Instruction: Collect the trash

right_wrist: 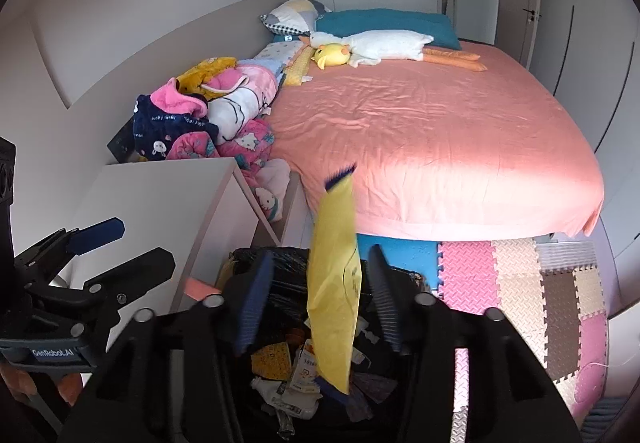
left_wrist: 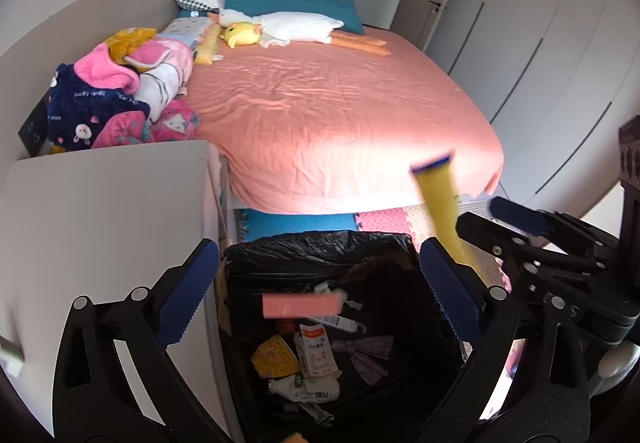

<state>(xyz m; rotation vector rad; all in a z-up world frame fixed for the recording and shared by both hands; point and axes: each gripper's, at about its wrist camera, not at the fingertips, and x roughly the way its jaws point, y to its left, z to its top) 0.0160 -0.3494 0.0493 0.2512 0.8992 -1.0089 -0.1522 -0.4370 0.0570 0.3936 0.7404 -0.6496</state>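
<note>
Nearest the lens in the left wrist view, the left gripper [left_wrist: 316,295] hangs over the black-lined trash bin [left_wrist: 320,247] with its blue-padded fingers spread wide and empty, a blurred pink wrapper [left_wrist: 302,306] in the air between them above the packets and a crumpled bottle already in the bin. To its left stands the white cabinet [left_wrist: 100,195]; behind lie the pink bed [left_wrist: 340,115] and a white goose plush [left_wrist: 296,25]. Further right, the right gripper [right_wrist: 320,301] also has its fingers apart, and the yellow packet [right_wrist: 334,295] hangs between them without clearly touching either, its lower end over the bin's mouth; right of that, foam floor mats [right_wrist: 520,283].
</note>
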